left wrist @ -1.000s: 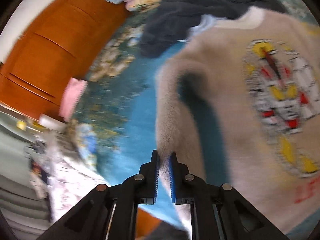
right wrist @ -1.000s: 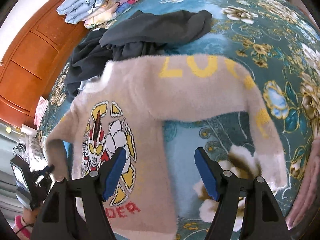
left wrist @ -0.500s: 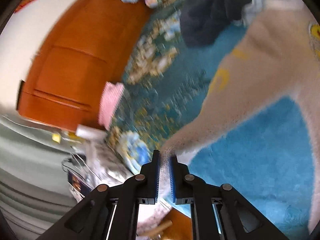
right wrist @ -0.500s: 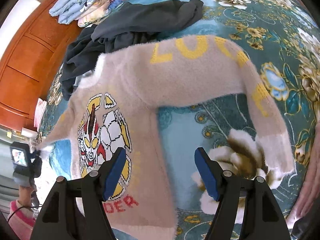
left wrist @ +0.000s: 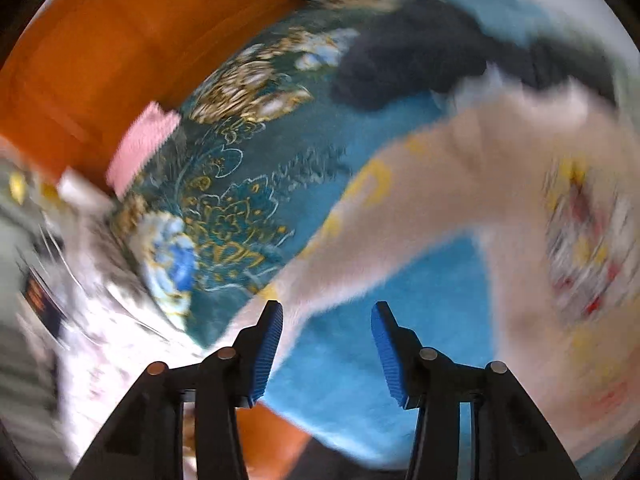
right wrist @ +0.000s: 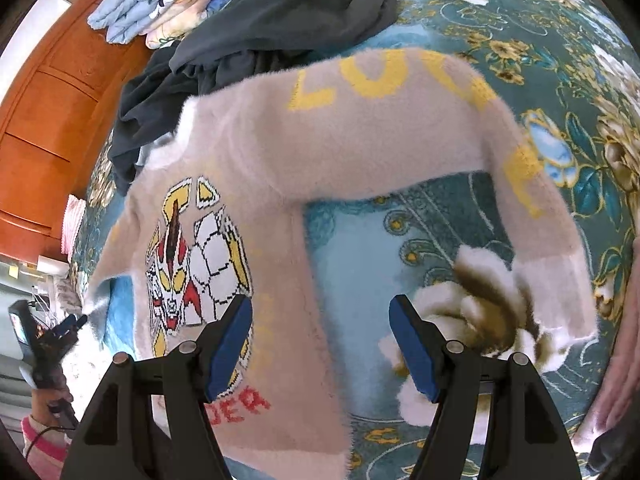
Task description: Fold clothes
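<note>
A fuzzy beige sweater (right wrist: 360, 148) with a robot picture and yellow letters lies spread on the teal floral bedspread (right wrist: 560, 40). Its left sleeve (left wrist: 360, 216) stretches out toward my left gripper (left wrist: 326, 344), which is open, with the sleeve's cuff lying at its left finger. The left wrist view is motion-blurred. My right gripper (right wrist: 320, 344) is open and empty, hovering over the sweater's lower right side. The left gripper also shows in the right wrist view (right wrist: 60, 332) at the far left, by the cuff.
A heap of dark clothes (right wrist: 248, 40) lies behind the sweater. Folded blue and patterned bedding (right wrist: 160, 4) is stacked at the back. An orange wooden headboard (right wrist: 48, 112) borders the bed on the left. A pink cloth (left wrist: 140, 148) lies at the bed's edge.
My left gripper pulled the left sleeve outward to the left, then opened and let the cuff go. My right gripper stayed open over the sweater.
</note>
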Action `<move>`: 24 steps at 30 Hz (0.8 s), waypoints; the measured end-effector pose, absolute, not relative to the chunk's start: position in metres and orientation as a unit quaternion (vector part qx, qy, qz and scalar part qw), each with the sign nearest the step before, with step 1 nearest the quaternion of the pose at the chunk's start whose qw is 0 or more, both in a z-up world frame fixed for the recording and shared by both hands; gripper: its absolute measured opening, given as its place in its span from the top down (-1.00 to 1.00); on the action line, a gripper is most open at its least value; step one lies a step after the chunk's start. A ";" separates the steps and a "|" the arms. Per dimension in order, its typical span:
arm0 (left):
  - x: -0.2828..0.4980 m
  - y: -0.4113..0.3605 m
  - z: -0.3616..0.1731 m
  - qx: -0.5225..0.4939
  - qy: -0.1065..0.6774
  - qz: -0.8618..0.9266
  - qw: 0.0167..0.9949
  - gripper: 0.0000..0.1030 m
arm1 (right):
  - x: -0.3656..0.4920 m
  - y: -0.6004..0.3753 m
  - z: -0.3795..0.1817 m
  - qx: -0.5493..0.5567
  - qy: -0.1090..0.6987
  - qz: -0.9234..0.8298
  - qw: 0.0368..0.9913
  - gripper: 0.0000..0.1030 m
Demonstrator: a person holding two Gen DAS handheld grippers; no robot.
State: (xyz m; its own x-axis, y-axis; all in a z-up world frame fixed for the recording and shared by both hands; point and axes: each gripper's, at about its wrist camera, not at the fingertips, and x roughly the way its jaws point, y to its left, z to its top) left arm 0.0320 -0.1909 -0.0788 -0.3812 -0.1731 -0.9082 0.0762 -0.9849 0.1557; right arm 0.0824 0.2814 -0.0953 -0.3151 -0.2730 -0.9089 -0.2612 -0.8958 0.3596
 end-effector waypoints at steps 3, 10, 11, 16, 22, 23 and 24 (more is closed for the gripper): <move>0.032 -0.223 -0.074 0.544 0.180 -0.816 0.070 -0.01 | 0.081 0.277 -0.097 0.589 -0.225 -0.777 0.008 -0.40; 0.036 -0.249 -0.127 0.534 0.427 -0.727 0.069 -0.01 | 0.078 0.272 -0.103 0.595 -0.224 -0.772 0.011 -0.40; 0.037 -0.253 -0.134 0.526 0.454 -0.716 0.073 -0.01 | 0.079 0.273 -0.103 0.596 -0.223 -0.772 0.011 -0.40; 0.031 -0.278 -0.159 0.486 0.545 -0.672 0.122 -0.03 | 0.080 0.279 -0.105 0.597 -0.229 -0.769 0.003 -0.40; 0.019 -0.300 -0.161 0.475 0.533 -0.677 0.181 0.40 | 0.078 0.279 -0.106 0.601 -0.230 -0.766 0.002 -0.40; 0.016 -0.300 -0.160 0.478 0.521 -0.682 0.185 0.54 | 0.078 0.279 -0.106 0.601 -0.230 -0.766 0.003 -0.40; 0.013 -0.298 -0.157 0.483 0.503 -0.691 0.188 0.66 | 0.077 0.278 -0.106 0.601 -0.230 -0.765 0.004 -0.40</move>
State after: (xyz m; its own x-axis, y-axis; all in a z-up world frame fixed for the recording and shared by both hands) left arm 0.0133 -0.2980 -0.1567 -0.4619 0.2263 -0.8576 0.7463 -0.4233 -0.5137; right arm 0.0771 0.2778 -0.1065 -0.2772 -0.2834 -0.9181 -0.2704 -0.8939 0.3576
